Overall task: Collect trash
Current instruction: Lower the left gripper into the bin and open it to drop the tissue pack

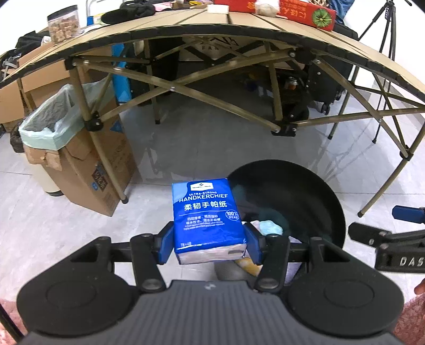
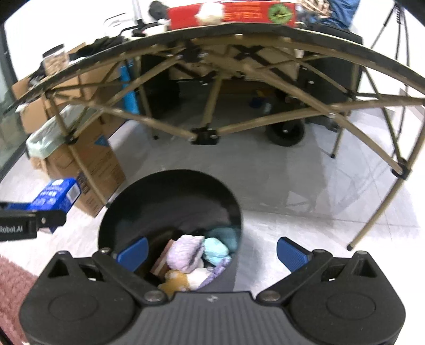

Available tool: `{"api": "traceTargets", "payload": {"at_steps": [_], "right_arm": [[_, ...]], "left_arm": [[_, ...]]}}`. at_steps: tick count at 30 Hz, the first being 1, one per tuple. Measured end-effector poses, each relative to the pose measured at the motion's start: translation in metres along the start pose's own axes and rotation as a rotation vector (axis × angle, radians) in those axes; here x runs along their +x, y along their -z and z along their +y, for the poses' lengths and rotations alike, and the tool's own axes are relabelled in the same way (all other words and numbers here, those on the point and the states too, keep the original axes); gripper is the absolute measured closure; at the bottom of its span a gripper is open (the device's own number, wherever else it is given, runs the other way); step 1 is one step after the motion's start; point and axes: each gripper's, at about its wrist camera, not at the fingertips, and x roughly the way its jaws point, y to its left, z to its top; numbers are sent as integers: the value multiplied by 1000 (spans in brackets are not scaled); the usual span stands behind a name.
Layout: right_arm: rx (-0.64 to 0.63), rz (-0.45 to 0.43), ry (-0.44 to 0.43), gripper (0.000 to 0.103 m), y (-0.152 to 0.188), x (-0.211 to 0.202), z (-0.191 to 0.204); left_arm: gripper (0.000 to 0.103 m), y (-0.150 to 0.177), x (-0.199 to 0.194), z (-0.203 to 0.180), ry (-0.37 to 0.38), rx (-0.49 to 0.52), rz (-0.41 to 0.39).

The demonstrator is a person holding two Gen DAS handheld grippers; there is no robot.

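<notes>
At far left, a cardboard box (image 1: 87,169) lined with a pale green bag (image 1: 50,124) is standing on the tiled floor (image 1: 186,148), beside a leg of the folding counter (image 1: 202,24) that is spanning the far side of the scene. Nearer, the left tool (image 1: 208,242) is clamping a blue handkerchief pack (image 1: 205,212) between its two blue pads, which are pressing on the pack's left and right sides; the pack is hanging above the floor, just left of the rim of the black bin (image 2: 170,201). Right of it, the bin is standing open on the floor, holding crumpled trash: a lilac wad (image 2: 184,252), a light blue wad (image 2: 216,249) just to its right, and a yellowish piece (image 2: 176,281) nearer. The right tool (image 2: 212,254) is hovering over the bin's near rim with its fingers spread wide apart and nothing between them. A tripod (image 1: 385,29) is standing at far right.
</notes>
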Motion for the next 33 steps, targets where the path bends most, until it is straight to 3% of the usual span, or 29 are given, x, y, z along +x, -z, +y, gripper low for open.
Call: {"api": "traceTargets", "payload": {"at_steps": [16, 33], "right_arm": [[272, 0, 82, 0, 4, -17, -73], [272, 15, 90, 0, -1, -6, -67]], "left_arm": [[48, -18, 24, -73, 97, 123, -27], [48, -15, 74, -88, 96, 148, 108]]}}
